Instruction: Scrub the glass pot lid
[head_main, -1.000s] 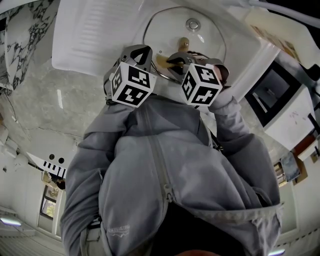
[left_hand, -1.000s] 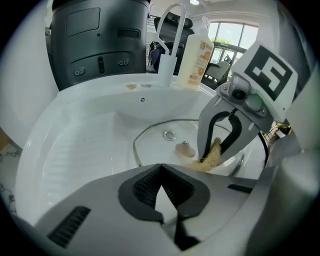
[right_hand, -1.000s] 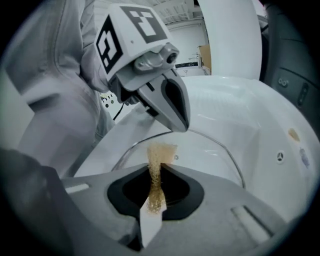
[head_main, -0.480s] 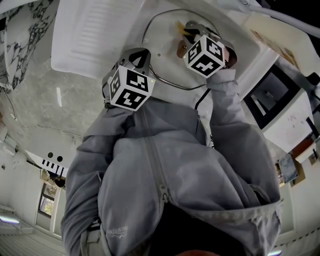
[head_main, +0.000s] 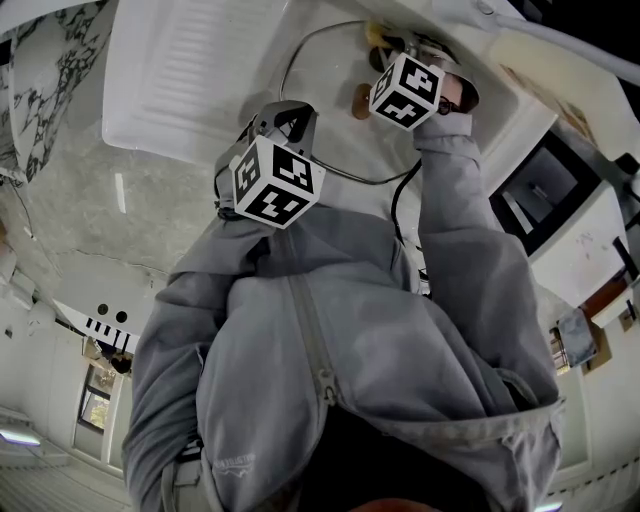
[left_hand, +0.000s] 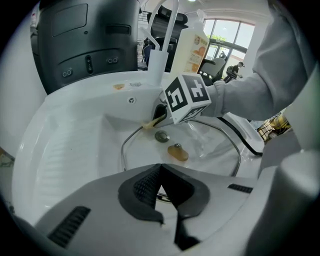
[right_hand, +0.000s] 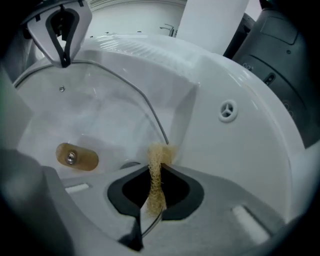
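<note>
At the top centre of the head view: scrub pad (head_main: 374, 36) on the far rim of the glass pot lid (head_main: 325, 90).

We see the lid lying in the white sink (head_main: 180, 80), its brown knob (left_hand: 177, 152) facing up. The head view gives mostly the marker cubes. The left gripper view shows the left gripper (left_hand: 161, 170) clamped shut on the lid's near rim. The right gripper view shows the right gripper (right_hand: 159, 167) pinching the tan fibrous pad, whose tuft touches the rim beside the sink wall. Compared with one second ago, the right gripper has moved from beside the left gripper at frame centre up to the top edge. The left gripper has stayed in place.
</note>
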